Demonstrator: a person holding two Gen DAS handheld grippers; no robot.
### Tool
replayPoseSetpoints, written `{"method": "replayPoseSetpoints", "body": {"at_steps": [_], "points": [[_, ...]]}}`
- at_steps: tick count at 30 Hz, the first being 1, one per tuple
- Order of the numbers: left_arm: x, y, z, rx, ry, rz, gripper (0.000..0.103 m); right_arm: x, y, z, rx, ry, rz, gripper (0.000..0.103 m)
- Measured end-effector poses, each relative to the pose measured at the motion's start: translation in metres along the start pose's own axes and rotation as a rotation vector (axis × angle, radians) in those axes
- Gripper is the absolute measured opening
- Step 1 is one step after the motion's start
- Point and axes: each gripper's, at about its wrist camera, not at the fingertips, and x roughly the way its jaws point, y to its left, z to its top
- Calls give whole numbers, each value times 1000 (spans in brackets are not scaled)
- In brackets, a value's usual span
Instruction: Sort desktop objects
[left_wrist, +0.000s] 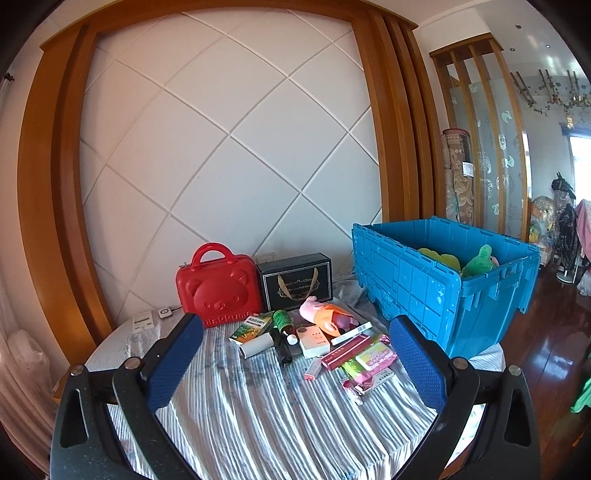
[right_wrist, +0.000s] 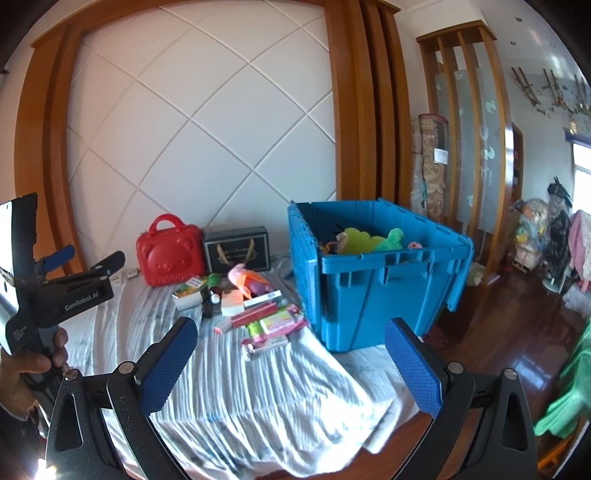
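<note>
A pile of small items lies mid-table: a green bottle (left_wrist: 281, 320), a pink plush toy (left_wrist: 325, 314), a white box (left_wrist: 313, 341), a red slim box (left_wrist: 345, 350), a white roll (left_wrist: 255, 345) and a pink-green packet (left_wrist: 373, 360). The pile also shows in the right wrist view (right_wrist: 255, 310). A blue crate (left_wrist: 439, 280) (right_wrist: 373, 273) at the right holds plush toys (right_wrist: 369, 240). My left gripper (left_wrist: 295, 336) is open and empty, short of the pile. My right gripper (right_wrist: 291, 341) is open and empty, nearer the table's front edge.
A red bear case (left_wrist: 218, 288) and a black gift box (left_wrist: 297, 282) stand at the back against the wall. A striped white cloth (left_wrist: 258, 406) covers the table. The left gripper's body (right_wrist: 66, 291) shows at the left of the right wrist view. Wooden floor (right_wrist: 517, 332) lies to the right.
</note>
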Motion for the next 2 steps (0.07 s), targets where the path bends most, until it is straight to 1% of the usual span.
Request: {"method": "replayPoseSetpoints", "body": {"at_steps": [2], "points": [[-3, 4, 1, 2, -13, 9, 102, -1, 6, 1, 2, -8, -3, 103]]}}
